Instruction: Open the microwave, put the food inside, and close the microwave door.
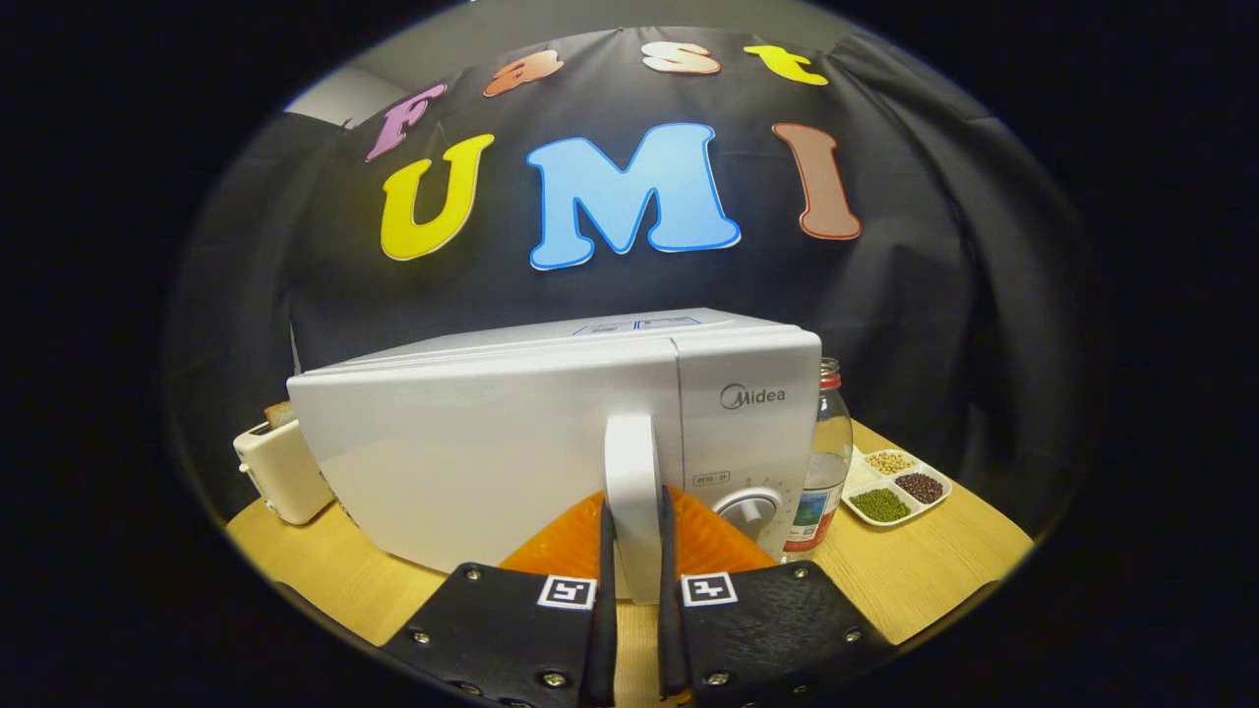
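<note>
A white microwave (472, 462) stands on the wooden table (934, 575), just ahead of me. Its door spans the left part of the front, and a control panel with a round knob (749, 509) is on the right. A white upright door handle (629, 462) runs down the door's right edge. My gripper (634, 526) is shut on this handle, one finger pressing each side. A thin gap along the door's top edge suggests it stands slightly ajar, but I cannot tell for sure. The microwave's inside is hidden.
A white toaster (280, 477) holding a slice of bread stands left of the microwave. A glass jar with a red lid (828, 457) stands close to its right side. Beyond the jar lies a divided white dish of beans (897, 489). Bare table extends right of my fingers.
</note>
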A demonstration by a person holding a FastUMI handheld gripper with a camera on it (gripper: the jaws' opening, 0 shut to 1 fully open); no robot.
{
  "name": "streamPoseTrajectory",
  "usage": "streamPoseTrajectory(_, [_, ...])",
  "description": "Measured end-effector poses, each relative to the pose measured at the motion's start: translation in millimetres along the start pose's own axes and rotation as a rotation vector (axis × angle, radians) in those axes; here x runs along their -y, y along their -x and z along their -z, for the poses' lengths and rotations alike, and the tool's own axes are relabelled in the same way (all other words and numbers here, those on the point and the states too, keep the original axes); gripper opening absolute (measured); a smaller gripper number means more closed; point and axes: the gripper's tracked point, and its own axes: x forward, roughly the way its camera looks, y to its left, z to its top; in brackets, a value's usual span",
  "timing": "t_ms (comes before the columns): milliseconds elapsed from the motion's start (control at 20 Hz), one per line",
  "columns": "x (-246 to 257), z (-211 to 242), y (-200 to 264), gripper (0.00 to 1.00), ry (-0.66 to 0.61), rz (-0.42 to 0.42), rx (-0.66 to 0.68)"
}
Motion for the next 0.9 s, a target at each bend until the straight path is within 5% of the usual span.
streamPoseTrajectory(100, [0, 1, 1, 0.17, 0.002, 0.004, 0.009])
streamPoseTrajectory(150, [-1, 0, 5, 0.09, 0.009, 0.014, 0.020])
streamPoseTrajectory(550, [-21, 15, 66, 0.09, 0.071, -0.029, -0.007])
streamPoseTrajectory(900, [-82, 41, 154, 0.09, 0.099, -0.191, -0.013])
